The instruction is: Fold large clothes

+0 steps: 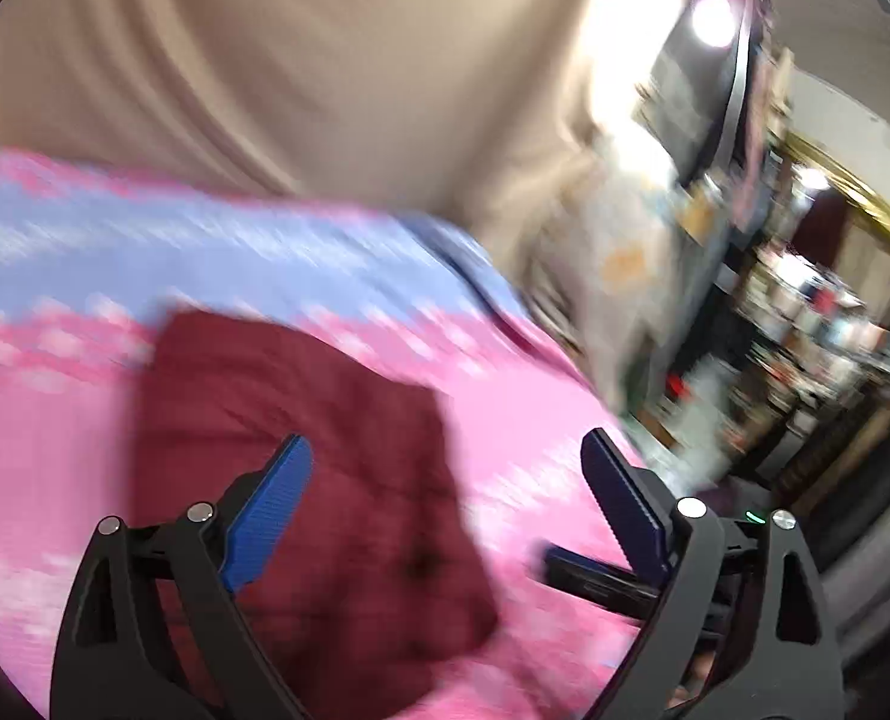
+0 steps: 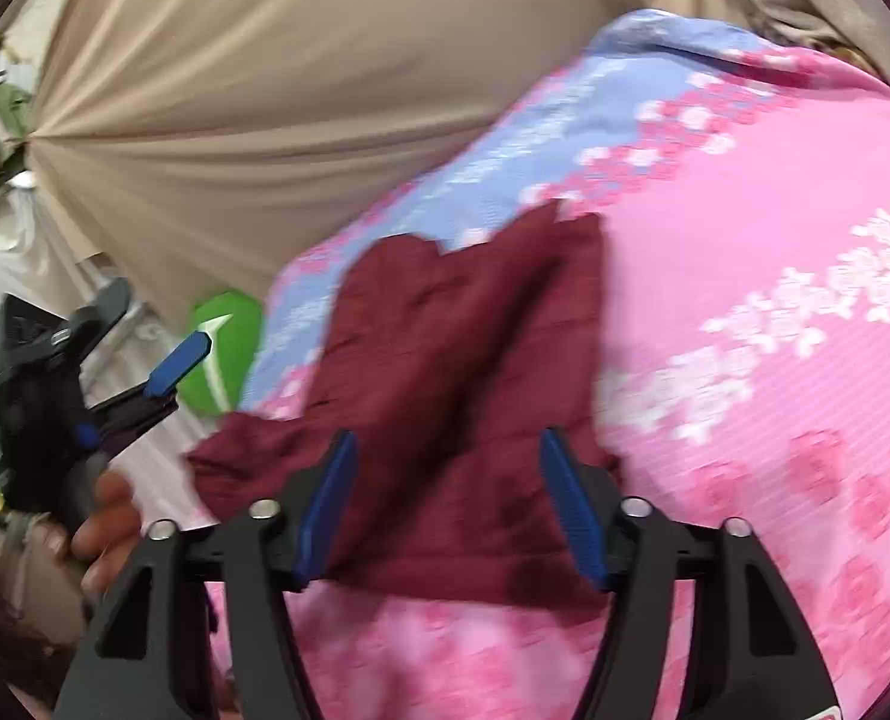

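Right under our lens in the right wrist view, the right gripper point(image 2: 448, 504) has its two blue pads spread apart, and nothing is pinched between them; the maroon garment point(image 2: 463, 372) shows through the gap, lying flat below, free of the pads. We see that garment folded into a rough rectangle, wrinkled, with one corner trailing out toward the lower left, and it rests on the pink floral bedspread point(image 2: 775, 312), close to where the pink gives way to a lilac-blue band point(image 2: 565, 120) along the far edge. Off to the left of this view the left gripper point(image 2: 168, 372) hangs beyond the bed's edge, held by a hand point(image 2: 105, 516) whose fingers wrap its grip; only one blue pad is clear there, so from this side we cannot tell how wide it stands. Behind it we catch a bright green object point(image 2: 225, 348) beside the bed, too partly hidden to identify, and a beige curtain point(image 2: 234, 90) fills the background. Switching to the left wrist view, everything is smeared by motion blur, yet the left gripper point(image 1: 445, 504) plainly has its pads flung wide and empty, with the maroon garment point(image 1: 300, 450) lying on the bedspread point(image 1: 535, 420) below and ahead of them. At the lower right a dark finger of the right gripper point(image 1: 595, 576) pokes in, and beyond the bed we make out cluttered shelves point(image 1: 805, 330), blurred past reading.
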Motion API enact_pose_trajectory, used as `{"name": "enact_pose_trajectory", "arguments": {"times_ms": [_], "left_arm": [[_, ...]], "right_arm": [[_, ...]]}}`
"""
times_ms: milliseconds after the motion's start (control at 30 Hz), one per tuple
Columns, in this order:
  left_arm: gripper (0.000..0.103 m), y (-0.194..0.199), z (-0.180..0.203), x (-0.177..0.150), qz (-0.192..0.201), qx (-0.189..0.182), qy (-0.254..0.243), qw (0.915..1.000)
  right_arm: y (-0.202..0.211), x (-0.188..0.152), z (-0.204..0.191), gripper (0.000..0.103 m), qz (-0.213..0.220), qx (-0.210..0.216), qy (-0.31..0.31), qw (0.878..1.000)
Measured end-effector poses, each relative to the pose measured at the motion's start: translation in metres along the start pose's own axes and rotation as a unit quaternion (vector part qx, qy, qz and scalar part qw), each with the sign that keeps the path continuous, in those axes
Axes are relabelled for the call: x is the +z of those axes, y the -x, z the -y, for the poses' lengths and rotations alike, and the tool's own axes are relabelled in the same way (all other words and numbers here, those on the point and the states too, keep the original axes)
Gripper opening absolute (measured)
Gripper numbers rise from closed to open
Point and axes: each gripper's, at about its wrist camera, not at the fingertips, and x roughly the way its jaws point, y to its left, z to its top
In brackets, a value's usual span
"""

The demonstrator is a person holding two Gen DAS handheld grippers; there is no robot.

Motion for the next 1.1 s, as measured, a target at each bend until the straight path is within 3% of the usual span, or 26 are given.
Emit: {"name": "enact_pose_trajectory", "arguments": {"times_ms": [67,133,300,500,533,567,600,633,700,867,1000,1100], "left_arm": [[0.091,0.021,-0.019,0.000,0.022,0.065,-0.003,0.9977],[0.091,0.031,-0.045,-0.009,0.016,0.109,0.008,0.9939],[0.091,0.022,-0.083,-0.045,-0.039,0.136,0.057,0.9883],[0.091,-0.006,-0.084,-0.072,-0.070,0.185,0.017,0.9802],[0.090,-0.011,-0.084,-0.076,-0.076,0.187,0.013,0.9793],[0.090,-0.015,-0.083,-0.080,-0.082,0.189,0.012,0.9785],[0.090,-0.017,-0.083,-0.083,-0.086,0.189,0.014,0.9781],[0.090,-0.019,-0.083,-0.084,-0.088,0.186,0.016,0.9784],[0.090,-0.021,-0.077,-0.085,-0.090,0.174,0.016,0.9805],[0.090,-0.042,-0.056,-0.093,-0.106,0.162,-0.021,0.9807],[0.091,-0.070,-0.051,-0.109,-0.137,0.146,-0.021,0.9796],[0.092,-0.080,-0.037,-0.116,-0.135,0.170,-0.059,0.9745]], "right_arm": [[-0.014,-0.005,-0.017,0.072,-0.008,0.024,0.013,1.000],[-0.021,-0.013,-0.037,0.077,-0.022,0.045,0.035,0.998],[-0.050,-0.028,-0.083,0.078,-0.034,-0.004,0.095,0.995],[-0.058,-0.030,-0.115,0.079,-0.014,-0.039,0.152,0.987],[-0.063,-0.030,-0.115,0.076,-0.014,-0.057,0.158,0.986],[-0.070,-0.030,-0.114,0.054,-0.014,-0.081,0.162,0.983],[-0.079,-0.029,-0.108,0.017,-0.024,-0.107,0.162,0.981],[-0.081,-0.028,-0.102,0.012,-0.033,-0.111,0.152,0.982],[-0.073,-0.024,-0.079,0.007,-0.027,-0.091,0.105,0.990],[-0.050,-0.020,-0.020,0.006,-0.009,-0.075,0.032,0.997],[-0.070,-0.037,0.046,0.005,-0.042,-0.088,-0.055,0.994],[-0.080,-0.048,0.067,0.002,-0.045,-0.079,-0.078,0.993]]}}
